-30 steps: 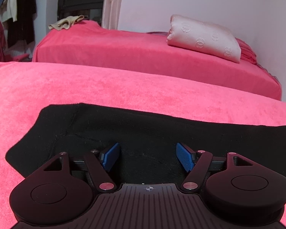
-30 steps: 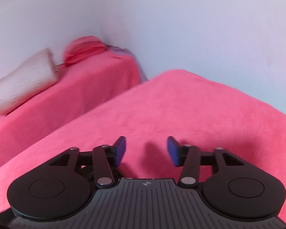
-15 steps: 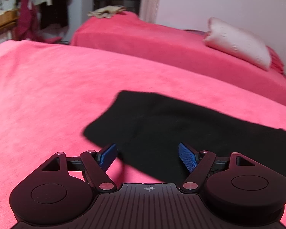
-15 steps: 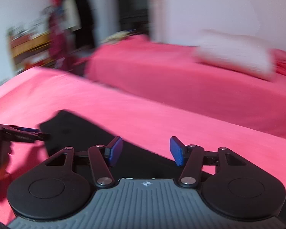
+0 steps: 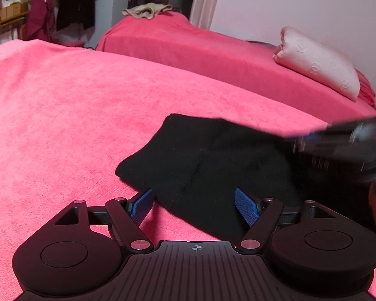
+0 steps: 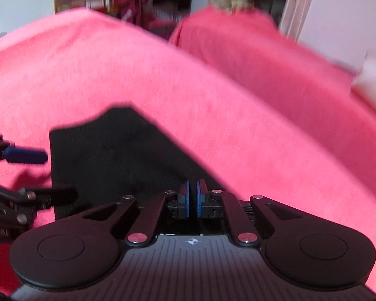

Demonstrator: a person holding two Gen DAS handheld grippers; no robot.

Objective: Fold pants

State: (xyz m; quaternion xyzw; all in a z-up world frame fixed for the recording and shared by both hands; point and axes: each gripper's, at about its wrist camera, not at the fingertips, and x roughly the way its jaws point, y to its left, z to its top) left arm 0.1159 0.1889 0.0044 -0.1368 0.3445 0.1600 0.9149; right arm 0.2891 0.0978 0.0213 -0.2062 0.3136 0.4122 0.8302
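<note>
The black pants point(image 5: 203, 160) lie flat on the pink bed cover point(image 5: 62, 105). My left gripper point(image 5: 194, 204) is open, its blue pads on either side of the pants' near edge, holding nothing. My right gripper point(image 6: 193, 198) has its blue pads almost together over the pants point(image 6: 117, 155); whether cloth is between them is unclear. The right gripper also shows blurred at the right of the left wrist view point(image 5: 343, 145). The left gripper's fingers point(image 6: 25, 156) show at the left of the right wrist view.
A second bed with a pink cover point(image 5: 213, 47) stands behind, with a pale pillow point(image 5: 318, 62) and a beige cloth point(image 5: 148, 10) on it. Hanging clothes and shelves point(image 5: 42, 7) are at the far left. White walls point(image 5: 300, 5) lie behind.
My right gripper has swung left over the pants and its jaws have closed. My left gripper has drawn back to the pants' near edge and stays open.
</note>
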